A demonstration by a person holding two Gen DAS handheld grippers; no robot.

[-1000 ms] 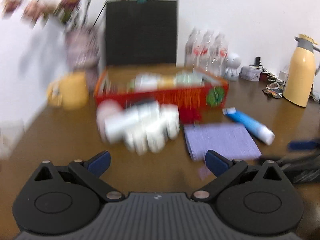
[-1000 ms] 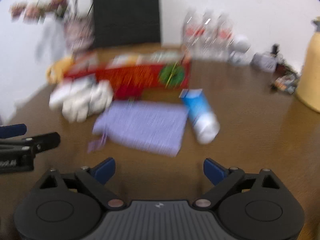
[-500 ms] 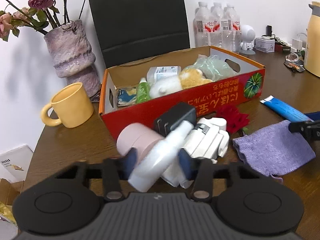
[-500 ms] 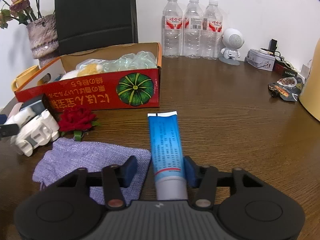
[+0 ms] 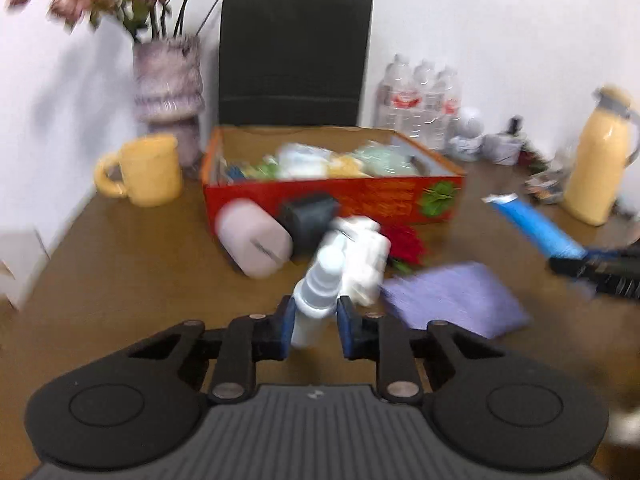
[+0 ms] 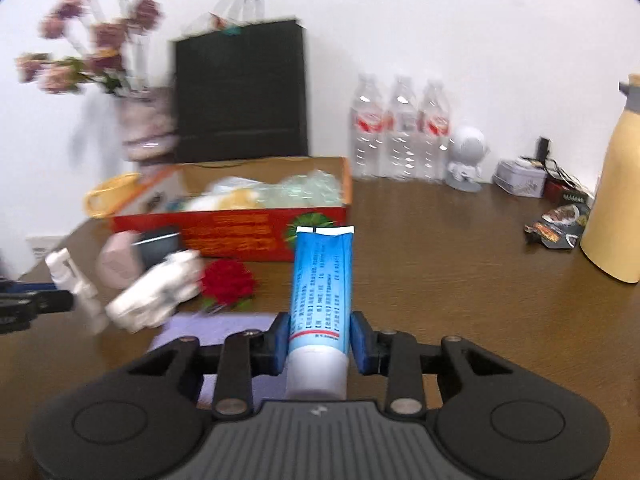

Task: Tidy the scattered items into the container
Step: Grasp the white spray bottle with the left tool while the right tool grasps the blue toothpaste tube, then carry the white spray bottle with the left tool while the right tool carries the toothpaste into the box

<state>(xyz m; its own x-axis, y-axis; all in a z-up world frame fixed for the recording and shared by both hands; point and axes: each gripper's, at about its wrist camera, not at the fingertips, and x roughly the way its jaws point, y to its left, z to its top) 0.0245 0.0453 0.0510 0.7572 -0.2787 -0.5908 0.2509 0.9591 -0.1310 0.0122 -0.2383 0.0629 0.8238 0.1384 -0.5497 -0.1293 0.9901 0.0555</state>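
Note:
My left gripper [image 5: 314,322] is shut on a white spray bottle [image 5: 320,288] and holds it above the table. My right gripper [image 6: 320,338] is shut on a blue toothpaste tube [image 6: 322,292], lifted and pointing at the red cardboard box [image 6: 240,232]. The box [image 5: 360,196] holds several items. In front of it lie a pink roll [image 5: 254,242], a black charger [image 5: 308,216], a white toy [image 5: 366,256], a red rose [image 5: 406,242] and a purple cloth [image 5: 452,300].
A yellow mug [image 5: 148,170] and a flower vase [image 5: 168,80] stand left of the box. A black bag [image 5: 294,56] is behind it. Water bottles [image 6: 400,132], a white figurine [image 6: 466,158], snack packets [image 6: 558,226] and a yellow thermos [image 6: 618,208] stand at the right.
Both grippers have lifted their items off the table and pulled back. The spray bottle has come away from the pile; the toothpaste tube now hangs above the purple cloth.

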